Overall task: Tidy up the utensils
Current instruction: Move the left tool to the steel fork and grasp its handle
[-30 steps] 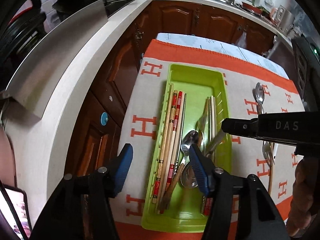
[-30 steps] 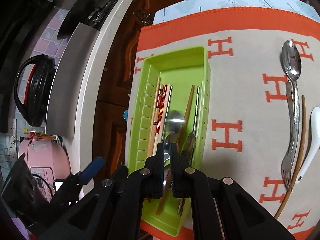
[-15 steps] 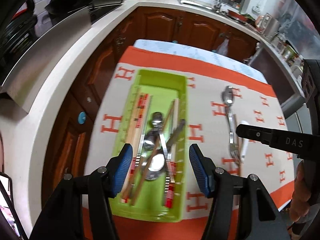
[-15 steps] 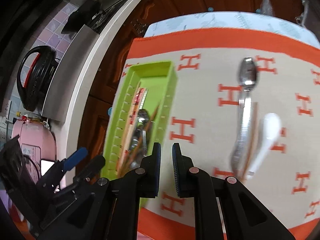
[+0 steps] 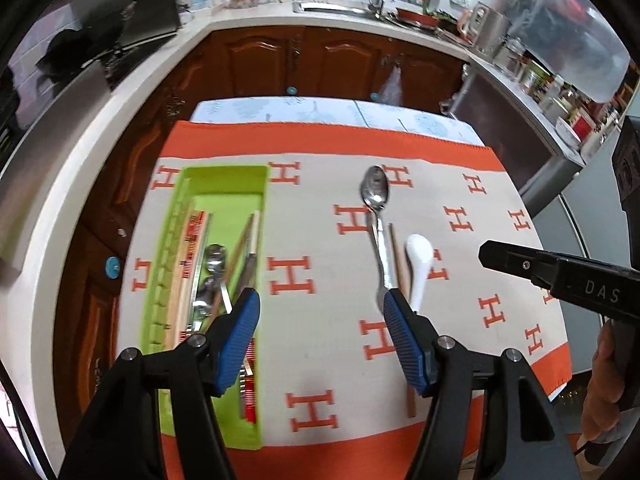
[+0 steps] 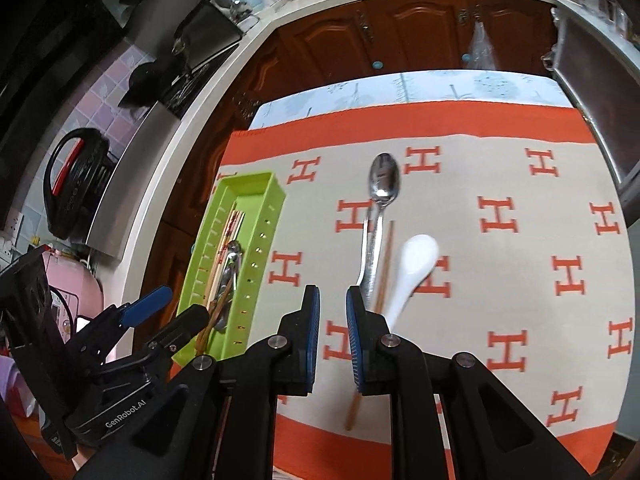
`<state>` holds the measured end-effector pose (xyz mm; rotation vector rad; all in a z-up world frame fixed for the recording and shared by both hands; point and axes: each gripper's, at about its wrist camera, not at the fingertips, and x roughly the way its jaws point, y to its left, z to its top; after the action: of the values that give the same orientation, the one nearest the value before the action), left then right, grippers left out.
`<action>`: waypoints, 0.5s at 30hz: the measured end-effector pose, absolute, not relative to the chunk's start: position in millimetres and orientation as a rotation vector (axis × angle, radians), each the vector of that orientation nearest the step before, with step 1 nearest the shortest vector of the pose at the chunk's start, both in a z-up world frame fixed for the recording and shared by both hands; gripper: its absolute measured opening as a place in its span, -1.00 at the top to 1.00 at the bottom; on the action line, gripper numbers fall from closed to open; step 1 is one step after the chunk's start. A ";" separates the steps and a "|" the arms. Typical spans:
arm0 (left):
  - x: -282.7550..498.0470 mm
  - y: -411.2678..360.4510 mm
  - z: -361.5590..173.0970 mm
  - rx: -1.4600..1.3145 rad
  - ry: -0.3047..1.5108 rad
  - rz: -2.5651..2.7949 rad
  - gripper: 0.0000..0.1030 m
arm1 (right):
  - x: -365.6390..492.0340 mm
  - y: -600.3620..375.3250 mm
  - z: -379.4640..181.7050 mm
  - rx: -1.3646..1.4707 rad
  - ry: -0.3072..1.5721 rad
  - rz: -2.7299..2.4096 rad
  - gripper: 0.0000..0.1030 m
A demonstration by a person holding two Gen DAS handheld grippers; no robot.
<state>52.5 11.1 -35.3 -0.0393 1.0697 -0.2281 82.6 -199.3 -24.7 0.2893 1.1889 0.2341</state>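
**Crowded cluster of loose utensils posed the main risk**

The green utensil tray lay at the left of the orange-and-beige cloth, already holding chopsticks and metal cutlery. Well apart from it, to the right, four pieces were left on the cloth: a metal spoon, what appeared to be a fork handle just beside it, a single wooden chopstick and a white ceramic spoon. These pieces lay side by side, touching or nearly so.

The left gripper was seen with its jaws opening, moderately wide, with nothing between them. The right gripper was seen with its jaws narrow and nothing gripped, its tips poised near the handle ends of the cluster.

Several failures were judged possible. Because the pieces lay so close together, two could be caught at once, or a neighbour could be nudged askew when one was pinched. The metal spoon and the glazed ceramic spoon were judged slippery, so a shallow grip near the handle end could let either swing or drop; the ceramic one could chip if dropped. The thin chopstick lay flat on the cloth and could be missed or rolled aside. The cloth itself could be snagged by the pads and dragged. The tray was already crowded, so an added piece could come to rest across its rim.
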 end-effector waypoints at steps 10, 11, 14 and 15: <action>105.2 -32.3 -87.5 -0.021 1.224 -0.254 -0.21 | 85.6 -233.6 -50.8 0.369 1.214 0.221 0.72; 112.8 -38.9 -96.7 -0.019 1.253 -0.261 -0.21 | 87.6 -235.4 -54.6 0.378 1.218 0.217 0.72; 126.4 -55.4 -118.9 0.002 1.315 -0.268 -0.12 | 90.6 -247.1 -66.7 0.409 1.232 0.205 0.72; 129.4 -59.1 -124.7 0.012 1.331 -0.267 -0.07 | 91.6 -251.4 -70.8 0.418 1.235 0.203 0.72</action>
<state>129.4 -59.1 -124.7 0.0122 1.3311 -0.2673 91.6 -251.4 -70.8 0.4182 1.2350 0.2028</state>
